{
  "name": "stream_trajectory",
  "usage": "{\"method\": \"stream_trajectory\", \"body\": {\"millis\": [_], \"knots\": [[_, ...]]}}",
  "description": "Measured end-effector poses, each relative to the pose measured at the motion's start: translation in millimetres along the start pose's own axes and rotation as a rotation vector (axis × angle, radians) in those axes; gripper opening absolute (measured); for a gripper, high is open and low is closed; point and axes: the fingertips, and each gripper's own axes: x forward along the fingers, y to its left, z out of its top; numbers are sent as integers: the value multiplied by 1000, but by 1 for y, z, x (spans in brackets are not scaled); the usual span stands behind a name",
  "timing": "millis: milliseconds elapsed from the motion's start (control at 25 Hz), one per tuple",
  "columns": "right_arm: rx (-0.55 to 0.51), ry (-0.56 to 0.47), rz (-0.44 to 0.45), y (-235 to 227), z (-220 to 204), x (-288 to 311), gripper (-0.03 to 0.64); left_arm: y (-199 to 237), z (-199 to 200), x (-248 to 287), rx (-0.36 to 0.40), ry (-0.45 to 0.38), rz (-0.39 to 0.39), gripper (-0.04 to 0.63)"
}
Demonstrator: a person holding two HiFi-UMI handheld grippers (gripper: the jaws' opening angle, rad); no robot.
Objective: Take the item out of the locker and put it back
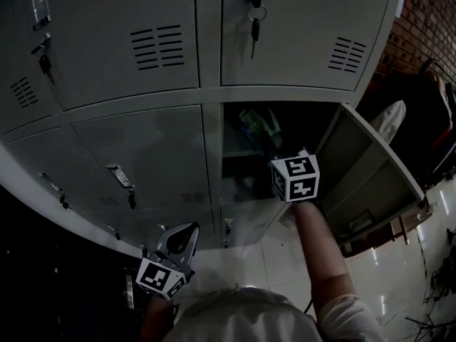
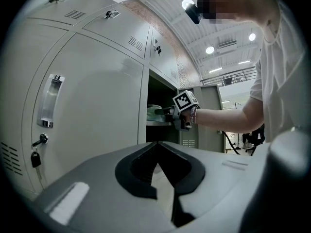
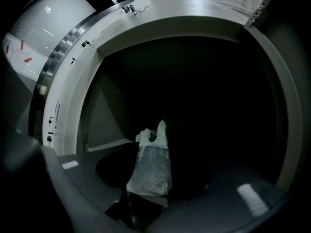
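Lockers (image 1: 135, 141) in smooth grey painted sheet metal, dull satin sheen. Handle (image 2: 50, 101) in bright polished metal, key (image 1: 254, 28) in plain metal. Bag (image 3: 151, 166) of thin, crinkled, translucent plastic film. Left gripper (image 2: 156, 147) in matt grey moulded plastic with black lining. Floor (image 1: 399, 276) of glossy tiles mirroring lamps. Wall (image 1: 436, 20) of rough red brick. Sleeve (image 1: 345, 319) of pale cloth.

Dim, underexposed views (fisheye-bent at the edges); ceiling lamps (image 2: 210, 49) glare, locker interior (image 3: 204, 96) nearly black.
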Motion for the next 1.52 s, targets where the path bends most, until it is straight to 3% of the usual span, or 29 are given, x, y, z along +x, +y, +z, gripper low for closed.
{"method": "stream_trajectory", "body": {"millis": [40,120,160,400,600,720,840,1160,1520], "knots": [[-2,0,1,0,-1,-1,149,0,1,-1,-5,-3,-1,2],[-17,-1,11,2,-1,-3,26,1,2,-3,-4,-4,0,2],[-24,-3,21,3,-1,-4,18,1,2,-4,0,-4,1,2],[-30,-79,18,14,19,-35,8,1,3,-19,3,-4,0,2],[-57,-196,33,50,30,-107,9,-3,5,-38,-5,-18,-17,2],[-96,-253,15,81,20,-163,9,-4,18,-51,28,-54,-13,2],[-46,-221,6,110,-8,-214,9,-14,34,-63,45,-94,-31,2],[17,-208,46,162,-40,-309,11,-69,52,-108,90,-128,-16,2],[94,-138,160,187,-72,-429,11,-193,16,-175,53,-85,31,2]]}}
